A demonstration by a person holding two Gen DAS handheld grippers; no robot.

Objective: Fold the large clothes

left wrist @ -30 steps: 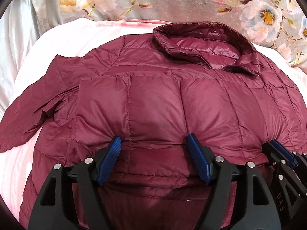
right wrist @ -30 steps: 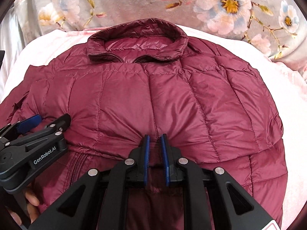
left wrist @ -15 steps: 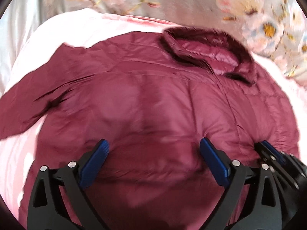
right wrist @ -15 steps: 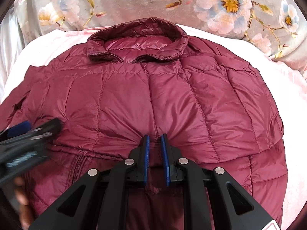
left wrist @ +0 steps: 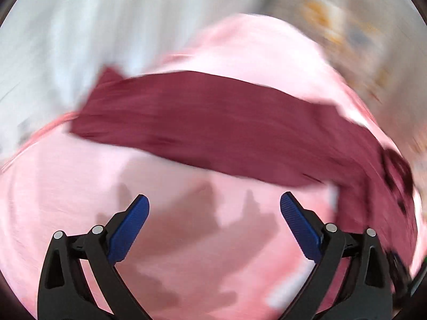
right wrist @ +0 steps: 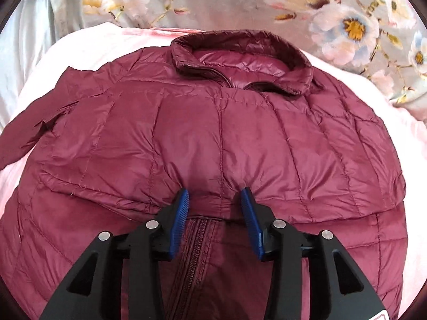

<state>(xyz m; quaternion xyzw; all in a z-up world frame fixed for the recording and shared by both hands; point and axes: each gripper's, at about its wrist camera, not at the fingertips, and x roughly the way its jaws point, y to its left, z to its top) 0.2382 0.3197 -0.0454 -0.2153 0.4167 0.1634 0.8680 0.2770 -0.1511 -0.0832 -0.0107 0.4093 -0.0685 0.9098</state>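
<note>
Our right tongs (right wrist: 214,202) are opening off the maroon jacket (right wrist: 213,138) fold straddled between them, left tongs (left wrist: 214,210) spread empty with the sleeve (left wrist: 213,125) just ahead; we fear the puffy fold springing undone once released.

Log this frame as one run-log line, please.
task: fold jacket | left gripper: open, empty, over pink sheet near sleeve | right gripper: opening, folded hem between jaws
</note>
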